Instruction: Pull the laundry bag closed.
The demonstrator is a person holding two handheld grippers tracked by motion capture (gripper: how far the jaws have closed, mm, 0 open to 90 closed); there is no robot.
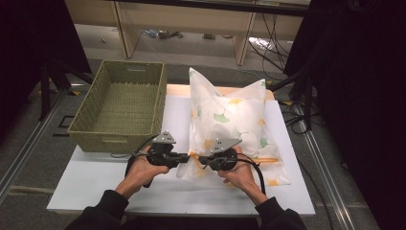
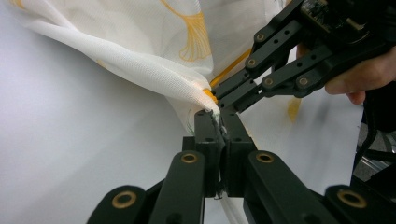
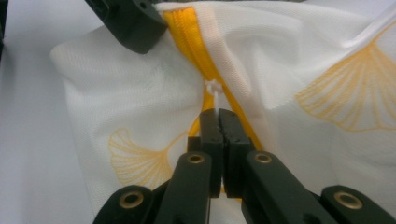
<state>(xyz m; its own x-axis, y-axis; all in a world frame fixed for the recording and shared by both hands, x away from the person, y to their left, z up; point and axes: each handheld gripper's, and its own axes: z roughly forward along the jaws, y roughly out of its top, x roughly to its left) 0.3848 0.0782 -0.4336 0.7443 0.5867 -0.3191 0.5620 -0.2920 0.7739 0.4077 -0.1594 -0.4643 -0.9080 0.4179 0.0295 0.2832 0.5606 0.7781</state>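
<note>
Black jaws of your left gripper point(image 2: 218, 122) pinch the pillowcase point(image 1: 225, 115) corner by the yellow zipper point(image 3: 187, 32); your right gripper point(image 3: 218, 114) clamps the zipper pull. Pillow lies mid-desk point(image 1: 95, 177), right of the wicker basket point(image 1: 119, 103). Hold the left anchor taut, draw the pull straight along the track.
</note>
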